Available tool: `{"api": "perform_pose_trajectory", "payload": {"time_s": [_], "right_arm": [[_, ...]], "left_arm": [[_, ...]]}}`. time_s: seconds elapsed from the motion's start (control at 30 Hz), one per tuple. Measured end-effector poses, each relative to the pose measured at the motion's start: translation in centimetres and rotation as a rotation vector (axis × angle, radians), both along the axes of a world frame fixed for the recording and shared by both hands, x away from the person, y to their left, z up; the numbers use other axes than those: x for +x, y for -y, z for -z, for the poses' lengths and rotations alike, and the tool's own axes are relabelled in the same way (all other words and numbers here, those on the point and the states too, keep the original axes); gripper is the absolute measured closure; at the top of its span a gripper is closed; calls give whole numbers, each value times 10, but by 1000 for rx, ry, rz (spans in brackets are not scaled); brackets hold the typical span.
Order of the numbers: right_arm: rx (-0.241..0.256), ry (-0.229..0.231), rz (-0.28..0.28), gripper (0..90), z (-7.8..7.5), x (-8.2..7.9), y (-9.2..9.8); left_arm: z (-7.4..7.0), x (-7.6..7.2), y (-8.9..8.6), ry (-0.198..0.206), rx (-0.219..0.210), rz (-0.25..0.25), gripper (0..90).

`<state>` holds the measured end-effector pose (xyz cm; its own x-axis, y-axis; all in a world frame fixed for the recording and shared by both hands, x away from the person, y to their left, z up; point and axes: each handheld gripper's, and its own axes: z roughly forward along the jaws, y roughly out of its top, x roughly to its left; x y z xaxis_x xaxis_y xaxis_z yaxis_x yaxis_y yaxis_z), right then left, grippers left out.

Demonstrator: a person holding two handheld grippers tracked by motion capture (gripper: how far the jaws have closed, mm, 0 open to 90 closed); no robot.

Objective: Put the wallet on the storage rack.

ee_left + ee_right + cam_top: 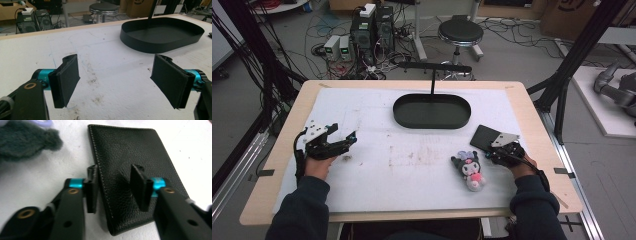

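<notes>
Near the worktop's [532, 125] right edge, the right claw [116, 188] straddles a black wallet's [130, 157] stitched edge, jaws partly open. The left claw [120, 82] gapes wide, empty.

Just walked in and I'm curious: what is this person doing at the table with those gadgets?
A person holds a two-fingered gripper in each hand over a white-covered table. The right gripper is down at a black wallet, fingers open, one finger beside its stitched edge and the other over the leather; it has not closed on it. The left gripper is open with nothing between its fingers. A plush toy lies beside the wallet, and a black tray sits farther back.
</notes>
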<state>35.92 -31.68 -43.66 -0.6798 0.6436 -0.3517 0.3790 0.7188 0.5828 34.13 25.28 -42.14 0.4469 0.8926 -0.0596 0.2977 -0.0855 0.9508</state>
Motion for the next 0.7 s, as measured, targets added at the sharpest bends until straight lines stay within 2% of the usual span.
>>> {"api": "perform_pose_trajectory", "payload": {"time_s": [0.03,0.2,0.23,0.43,0.7], "right_arm": [[-3,10,-11,711,-1,-1,-1],[-2,23,-17,772,-3,-4,-3],[-1,21,-20,850,-3,-4,-4],[-24,32,-28,872,-4,-4,-6],[-49,79,-11,887,-9,-8,-11]], "left_arm": [[0,0,0,-1,-1,0,220],[0,0,0,-2,-3,-2,221],[0,0,0,-2,-4,-1,220],[1,1,0,-4,-1,2,220],[1,1,-1,-1,-1,-1,221]]}}
